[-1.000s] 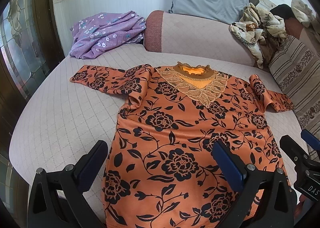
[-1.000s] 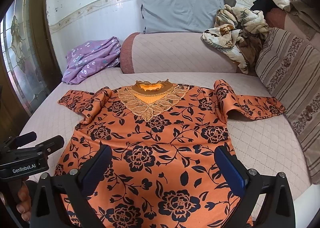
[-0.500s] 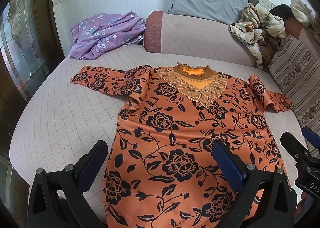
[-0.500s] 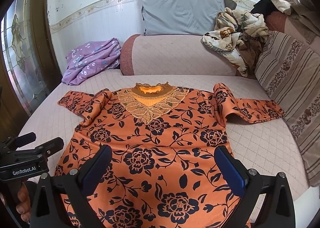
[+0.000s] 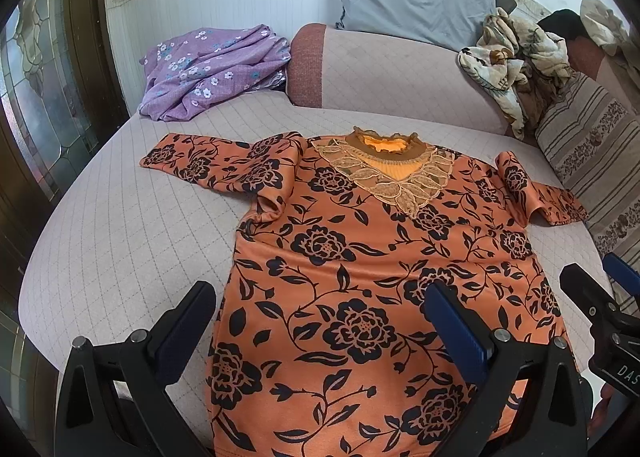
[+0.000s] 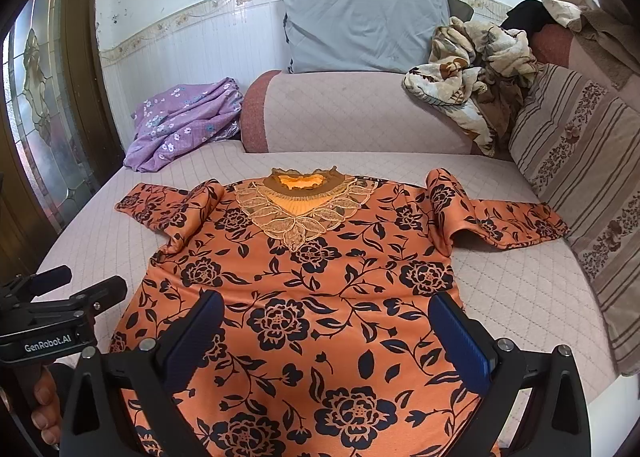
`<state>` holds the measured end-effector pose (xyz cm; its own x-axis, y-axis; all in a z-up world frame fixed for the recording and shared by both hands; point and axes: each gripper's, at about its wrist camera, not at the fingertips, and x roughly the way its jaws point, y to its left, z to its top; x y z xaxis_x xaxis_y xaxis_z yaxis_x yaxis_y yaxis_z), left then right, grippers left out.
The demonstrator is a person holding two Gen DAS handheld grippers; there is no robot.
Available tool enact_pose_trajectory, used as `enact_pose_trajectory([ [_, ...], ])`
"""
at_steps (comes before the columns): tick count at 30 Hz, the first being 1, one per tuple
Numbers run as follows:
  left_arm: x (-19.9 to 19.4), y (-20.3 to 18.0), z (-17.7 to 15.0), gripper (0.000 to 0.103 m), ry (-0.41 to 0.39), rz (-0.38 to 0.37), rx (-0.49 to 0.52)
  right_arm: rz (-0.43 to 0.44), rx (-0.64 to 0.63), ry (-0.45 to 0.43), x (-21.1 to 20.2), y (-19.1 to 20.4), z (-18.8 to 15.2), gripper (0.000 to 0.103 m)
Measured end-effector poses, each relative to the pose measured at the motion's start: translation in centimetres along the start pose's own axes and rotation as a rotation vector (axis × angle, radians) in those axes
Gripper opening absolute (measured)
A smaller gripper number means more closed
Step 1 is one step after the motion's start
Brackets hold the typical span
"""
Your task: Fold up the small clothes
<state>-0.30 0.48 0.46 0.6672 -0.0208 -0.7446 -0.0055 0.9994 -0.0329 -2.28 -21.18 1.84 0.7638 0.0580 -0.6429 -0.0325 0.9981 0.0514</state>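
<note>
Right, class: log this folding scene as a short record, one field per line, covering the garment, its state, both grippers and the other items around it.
garment: orange floral top
state: spread flat, front up, sleeves out, not yet folded
surface: quilted sofa seat
left gripper: open, above the hem, holding nothing
right gripper: open, above the hem, holding nothing
far left: purple floral cloth, crumpled
backrest: grey pillow
far right: heap of patterned clothes

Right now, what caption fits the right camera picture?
Orange flowered top spread flat on the bed, right gripper open above its hem.
</note>
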Motion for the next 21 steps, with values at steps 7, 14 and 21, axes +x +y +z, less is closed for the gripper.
enact_pose_trajectory([
  [7,-0.06,-0.11,-0.09,0.103,-0.001,0.002,0.001,0.001,-0.001,0.001,0.02,-0.05,0.02,0.103],
  [14,0.03,-0.12,-0.17,0.103,0.002,0.002,0.003,-0.001,0.000,0.003,0.10,-0.06,-0.10,0.103],
  [21,0.22,-0.13,-0.17,0.103,0.008,0.002,0.002,0.000,-0.002,0.013,0.45,-0.09,-0.19,0.103],
])
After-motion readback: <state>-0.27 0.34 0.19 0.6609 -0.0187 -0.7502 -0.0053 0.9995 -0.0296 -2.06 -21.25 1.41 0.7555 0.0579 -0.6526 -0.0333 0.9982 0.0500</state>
